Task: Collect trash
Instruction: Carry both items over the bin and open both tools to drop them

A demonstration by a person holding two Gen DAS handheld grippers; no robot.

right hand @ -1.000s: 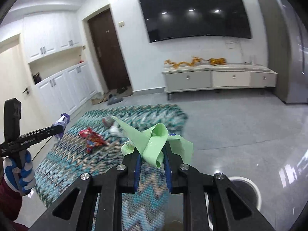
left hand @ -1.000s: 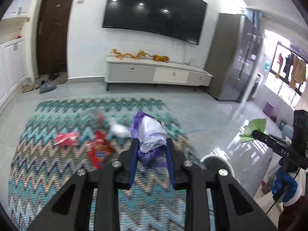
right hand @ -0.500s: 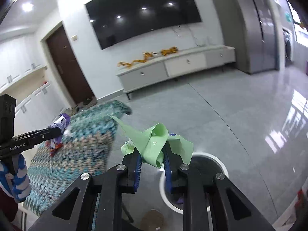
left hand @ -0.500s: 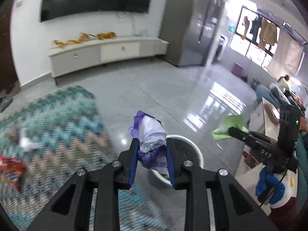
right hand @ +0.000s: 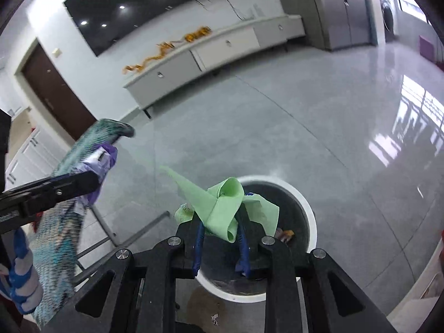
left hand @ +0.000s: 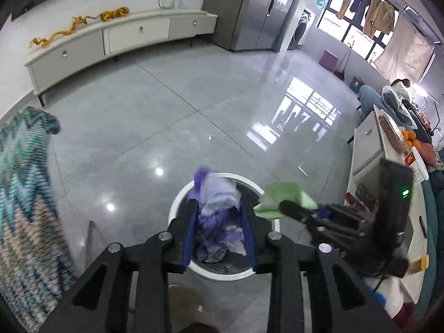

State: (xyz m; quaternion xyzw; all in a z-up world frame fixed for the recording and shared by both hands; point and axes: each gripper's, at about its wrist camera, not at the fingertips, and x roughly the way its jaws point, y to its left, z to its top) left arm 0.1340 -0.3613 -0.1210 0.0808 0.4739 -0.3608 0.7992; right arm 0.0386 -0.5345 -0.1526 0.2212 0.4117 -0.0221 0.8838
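A round bin with a white rim (left hand: 177,202) and dark liner stands on the grey floor. Directly above it is my left gripper (left hand: 219,208); its jaws are opening, with a crumpled purple plastic wrapper (left hand: 219,197) still between the blue pads. My right gripper (right hand: 219,222) is shut on a folded green wrapper (right hand: 222,205) over the near-left part of the bin's rim (right hand: 308,213). Each gripper appears in the other's view: the right gripper (left hand: 288,208) with its green wrapper (left hand: 283,194), and the left gripper (right hand: 94,177) with its purple wrapper (right hand: 106,155). Some scraps (right hand: 285,233) lie inside the bin.
A zigzag teal rug (left hand: 22,194) lies to the left of the bin. Thin metal legs (right hand: 111,230) stand between rug and bin. A long white TV cabinet (left hand: 125,36) and a grey fridge (left hand: 249,8) line the far wall. A white table (left hand: 369,144) and a person (left hand: 399,86) are at right.
Both grippers swung off the rug to the right and tipped downward, carrying their wrappers. The bin, at the edge a second ago, now sits right under both.
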